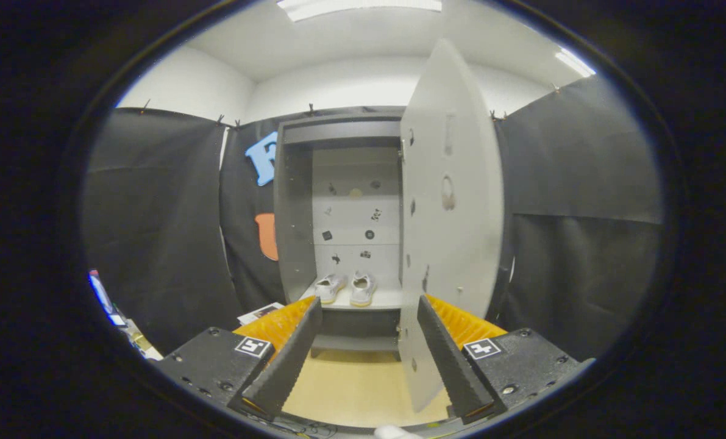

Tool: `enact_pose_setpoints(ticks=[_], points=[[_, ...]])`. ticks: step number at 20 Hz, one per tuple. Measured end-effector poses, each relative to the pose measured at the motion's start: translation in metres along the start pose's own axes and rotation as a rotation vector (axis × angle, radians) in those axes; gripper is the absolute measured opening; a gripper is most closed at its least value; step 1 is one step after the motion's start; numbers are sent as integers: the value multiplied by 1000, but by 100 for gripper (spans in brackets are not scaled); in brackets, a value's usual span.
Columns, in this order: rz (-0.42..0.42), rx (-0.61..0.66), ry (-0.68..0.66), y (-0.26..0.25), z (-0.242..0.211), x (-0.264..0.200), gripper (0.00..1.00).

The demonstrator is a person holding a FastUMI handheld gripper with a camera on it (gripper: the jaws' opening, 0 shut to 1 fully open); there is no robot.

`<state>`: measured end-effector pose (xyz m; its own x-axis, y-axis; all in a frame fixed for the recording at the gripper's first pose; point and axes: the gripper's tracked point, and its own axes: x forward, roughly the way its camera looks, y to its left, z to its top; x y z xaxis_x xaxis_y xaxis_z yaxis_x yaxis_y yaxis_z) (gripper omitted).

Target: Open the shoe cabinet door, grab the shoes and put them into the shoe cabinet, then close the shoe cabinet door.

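Beyond the spread, empty fingers of the gripper (369,308), white shoes (345,288) sit inside the cabinet (294,201), door (451,201) open.

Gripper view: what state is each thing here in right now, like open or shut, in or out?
Tall grey shoe cabinet: open, inside showing.
Grey cabinet door: swung wide open, edge toward the fingers.
Pair of white shoes: inside the cabinet, side by side on its shelf, beyond the fingers.
Gripper: open, fingers apart, holding nothing.
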<state>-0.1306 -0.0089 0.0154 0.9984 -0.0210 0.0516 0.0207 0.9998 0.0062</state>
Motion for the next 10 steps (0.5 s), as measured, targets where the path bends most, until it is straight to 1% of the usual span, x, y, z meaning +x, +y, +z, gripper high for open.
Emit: enact_pose_setpoints(ticks=[4, 7, 9, 10], points=[[-105, 12, -21, -62, 7, -31, 100], [-188, 23, -26, -117, 8, -40, 100], [-221, 27, -19, -146, 5, -39, 100], [-225, 34, -14, -157, 5, -37, 100]])
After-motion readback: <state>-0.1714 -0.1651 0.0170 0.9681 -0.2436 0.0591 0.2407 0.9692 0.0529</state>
